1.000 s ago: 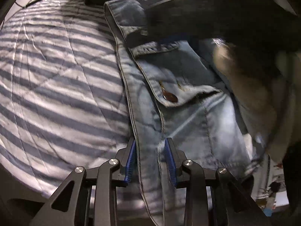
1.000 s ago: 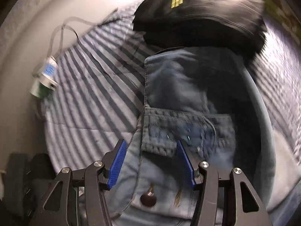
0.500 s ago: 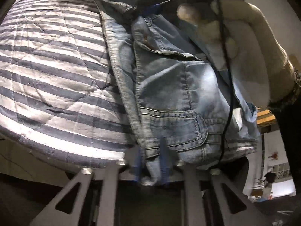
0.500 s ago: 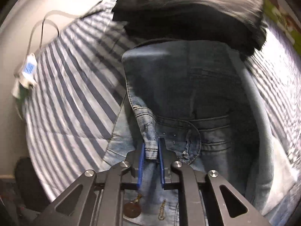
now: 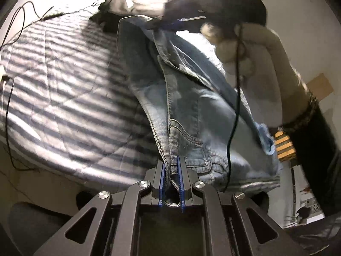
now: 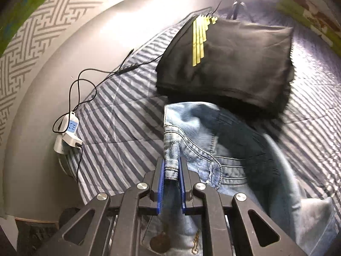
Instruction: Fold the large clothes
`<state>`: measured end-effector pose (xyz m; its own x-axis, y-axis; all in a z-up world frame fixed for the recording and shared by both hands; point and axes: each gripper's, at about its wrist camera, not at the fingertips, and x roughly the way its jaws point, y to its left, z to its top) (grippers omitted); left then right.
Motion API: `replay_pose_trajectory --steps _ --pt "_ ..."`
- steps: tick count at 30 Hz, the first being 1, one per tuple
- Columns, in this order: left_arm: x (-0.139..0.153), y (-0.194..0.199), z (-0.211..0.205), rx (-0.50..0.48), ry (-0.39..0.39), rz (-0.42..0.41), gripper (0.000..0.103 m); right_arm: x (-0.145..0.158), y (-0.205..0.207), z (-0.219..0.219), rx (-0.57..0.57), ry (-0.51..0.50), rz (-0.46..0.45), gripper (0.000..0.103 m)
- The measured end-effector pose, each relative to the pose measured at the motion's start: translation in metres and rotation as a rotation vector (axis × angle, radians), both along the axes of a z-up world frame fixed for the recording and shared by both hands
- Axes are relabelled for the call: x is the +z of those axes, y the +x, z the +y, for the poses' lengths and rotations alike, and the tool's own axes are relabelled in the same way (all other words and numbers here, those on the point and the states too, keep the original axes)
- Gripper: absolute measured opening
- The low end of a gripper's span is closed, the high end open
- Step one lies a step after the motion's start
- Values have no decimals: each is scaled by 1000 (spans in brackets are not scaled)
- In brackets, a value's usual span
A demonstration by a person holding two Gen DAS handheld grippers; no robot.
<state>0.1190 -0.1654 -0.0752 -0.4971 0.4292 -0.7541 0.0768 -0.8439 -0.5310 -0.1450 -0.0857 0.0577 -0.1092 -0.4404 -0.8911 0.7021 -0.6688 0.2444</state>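
**Denim pinched at both ends, ready for the fold**

The jeans (image 5: 191, 106) are gripped by both tools at once. In the left wrist view the left gripper (image 5: 171, 183) is pressed together on a thick seamed edge of the denim, with the blue pads (image 5: 162, 181) squeezed against the cloth on either side. The same is seen in the right wrist view: the right gripper (image 6: 171, 183) is clamped on a stitched band of the jeans (image 6: 223, 149), with nothing but denim between the pads.

The denim is held partly off the striped bed cover (image 5: 64, 89), stretched between the two tools, while its far part is draped back down toward the bed. Two grips well apart along one edge look to be chosen so the heavy cloth is kept taut and straight, which is probably what a clean crease calls for. Thick seams seem to have been picked since they are less likely to slip out of narrow pads.

A folded black garment (image 6: 230, 64) with yellow stripes is lying just beyond the jeans, touching or nearly so; it reads as a finished piece, so this fold is likely meant to land in front of it. A white charger (image 6: 68, 136) and its cable (image 6: 85, 79) are left at the bed's edge, well clear. The person's pale sleeve (image 5: 266, 68) is seen behind the right tool in the left view.
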Motion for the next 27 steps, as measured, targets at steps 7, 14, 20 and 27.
replay_pose_trajectory --steps 7,14,20,27 --pt "-53 -2 -22 38 76 -162 13 -80 12 -44 44 140 -12 16" --pt "-19 1 -41 66 19 -108 19 -20 25 19 75 -86 -96 28" --pt "44 -38 -59 61 -55 -9 23 41 40 189 -97 -151 18 38" --pt "83 -134 10 -60 -105 48 70 30 56 425 -542 -38 40 38"
